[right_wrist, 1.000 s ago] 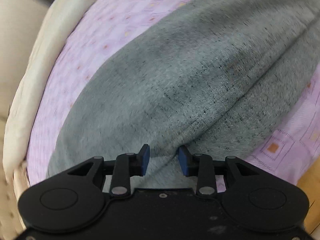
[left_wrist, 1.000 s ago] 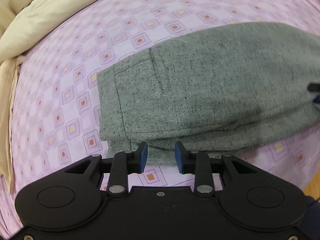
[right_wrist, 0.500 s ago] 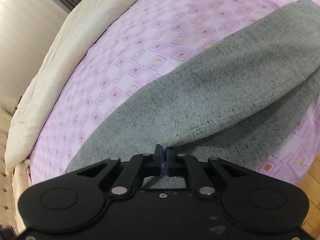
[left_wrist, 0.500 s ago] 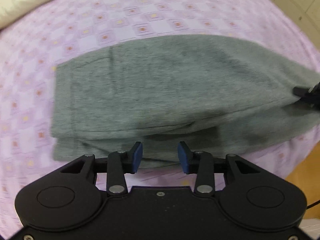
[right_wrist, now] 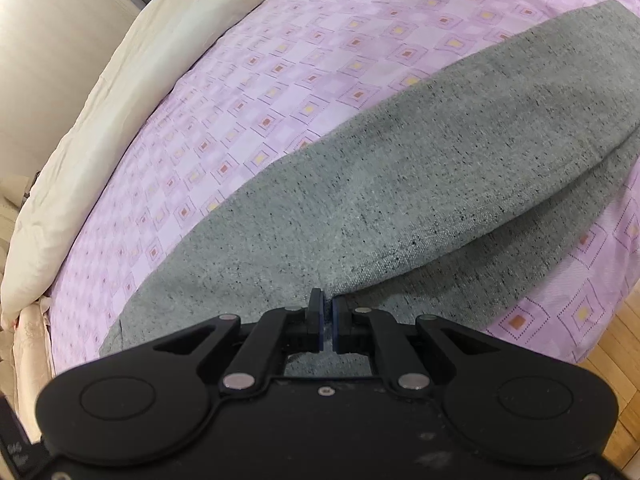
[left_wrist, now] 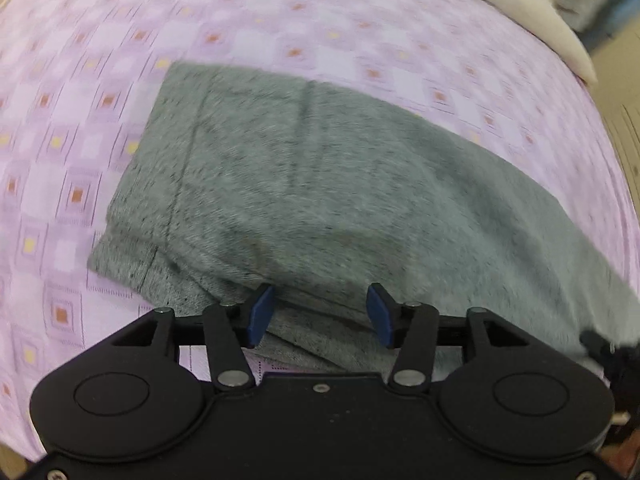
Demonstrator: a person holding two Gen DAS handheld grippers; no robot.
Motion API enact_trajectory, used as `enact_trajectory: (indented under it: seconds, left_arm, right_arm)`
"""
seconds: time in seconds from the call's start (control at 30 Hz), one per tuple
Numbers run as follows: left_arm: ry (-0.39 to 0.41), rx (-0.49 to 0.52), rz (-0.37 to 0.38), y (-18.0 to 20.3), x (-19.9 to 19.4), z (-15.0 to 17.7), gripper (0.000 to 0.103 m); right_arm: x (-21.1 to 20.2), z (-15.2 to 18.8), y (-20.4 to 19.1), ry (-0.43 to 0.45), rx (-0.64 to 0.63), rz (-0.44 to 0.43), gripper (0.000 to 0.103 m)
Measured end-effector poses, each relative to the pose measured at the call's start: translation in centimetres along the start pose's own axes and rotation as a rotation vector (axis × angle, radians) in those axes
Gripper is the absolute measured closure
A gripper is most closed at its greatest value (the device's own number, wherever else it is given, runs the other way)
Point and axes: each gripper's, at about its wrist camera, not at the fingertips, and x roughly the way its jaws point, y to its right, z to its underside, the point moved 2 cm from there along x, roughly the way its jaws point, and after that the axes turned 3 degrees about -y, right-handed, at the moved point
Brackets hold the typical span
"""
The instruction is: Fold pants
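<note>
Lying across the middle of both frames is the pair of speckled grey knit pants (left_wrist: 320, 200), doubled lengthwise with one leg layer stacked on the other, spread over the lilac bedsheet printed with small orange and yellow squares (left_wrist: 280, 12). In the left wrist view the black left gripper (left_wrist: 320, 316) is sitting at the bottom centre of the frame, its blue-padded fingers (left_wrist: 260, 316) standing wide apart, hovering right at the near edge of the cloth where the upper layer is overlapping the lower one; nothing is pinched between them. That view is smeared by motion blur. Over in the right wrist view, the black right gripper (right_wrist: 327, 320) is at the bottom centre, its fingers pressed nearly together and clamping a thin edge of the upper grey layer, which is rising off the lower layer toward the right of the frame. A cream-coloured pillow or duvet (right_wrist: 80, 120) is running along the upper left of that view, and a strip of wooden floor (right_wrist: 616, 360) is showing at the lower right.
</note>
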Motion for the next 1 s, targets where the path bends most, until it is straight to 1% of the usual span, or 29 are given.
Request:
enact_trajectory:
  seconds: [0.1, 0.13, 0.17, 0.27, 0.37, 0.43, 0.47, 0.5, 0.53, 0.57, 0.63, 0.73, 0.77, 0.83, 0.9, 1.0]
  left_arm:
    - [-0.063, -0.077, -0.006, -0.7, 0.7, -0.2, 0.046]
    - [-0.071, -0.085, 0.000, -0.9, 0.7, 0.0, 0.046]
    - [-0.072, -0.078, 0.010, -0.9, 0.6, 0.3, 0.045]
    - [-0.059, -0.056, 0.003, -0.6, 0.8, 0.7, 0.043]
    - [-0.037, -0.119, 0.031, -0.7, 1.3, -0.2, 0.043]
    - [-0.031, -0.141, 0.036, -0.7, 1.6, -1.1, 0.043]
    - [-0.029, -0.141, 0.033, -0.6, 1.8, -1.6, 0.048]
    - [-0.031, -0.140, 0.002, -0.6, 2.0, -1.9, 0.060]
    - [-0.029, -0.145, -0.038, -0.6, 1.9, -2.2, 0.080]
    - [-0.020, -0.158, -0.033, -0.5, 1.5, -2.2, 0.083]
    - [0.015, -0.153, -0.029, -0.1, -0.4, -2.0, 0.085]
    - [0.097, -0.059, -0.064, 1.2, -4.5, -0.9, 0.085]
    - [0.109, -0.035, -0.072, 1.4, -5.2, -0.4, 0.085]
    - [0.087, -0.014, -0.091, 1.4, -5.1, 0.6, 0.085]
    - [0.044, 0.009, -0.125, 0.8, -3.6, 1.3, 0.084]
    - [-0.018, -0.009, -0.167, -0.3, -1.3, 2.0, 0.084]
  right_arm:
    - [-0.1, 0.0, 0.1, -0.002, -0.004, -0.001, 0.097]
    - [-0.2, 0.0, 0.1, -0.004, -0.002, -0.001, 0.097]
    - [-0.2, 0.0, 0.1, -0.004, -0.001, -0.002, 0.097]
    - [-0.3, 0.1, 0.0, -0.003, -0.005, -0.002, 0.097]
    - [-0.1, 0.0, 0.0, -0.005, -0.011, -0.001, 0.097]
    - [-0.2, 0.0, 0.1, -0.006, -0.011, -0.002, 0.097]
    - [-0.2, 0.0, 0.0, -0.006, -0.011, -0.002, 0.097]
    - [-0.2, 0.0, -0.1, -0.007, -0.014, -0.003, 0.097]
    - [-0.2, 0.0, -0.1, -0.009, -0.018, -0.005, 0.097]
    - [-0.1, 0.1, -0.1, -0.012, -0.019, -0.008, 0.097]
    - [-0.4, 0.1, -0.1, -0.004, -0.017, -0.011, 0.097]
    - [-1.1, 0.4, 0.3, -0.007, 0.007, -0.024, 0.097]
    - [-1.0, 0.7, 0.4, -0.017, 0.003, -0.017, 0.097]
    - [-0.4, 1.3, 0.8, -0.048, -0.001, 0.007, 0.097]
    - [0.9, 2.1, 1.4, -0.082, -0.002, 0.040, 0.097]
    - [2.6, 3.0, 1.6, -0.124, -0.019, 0.085, 0.097]
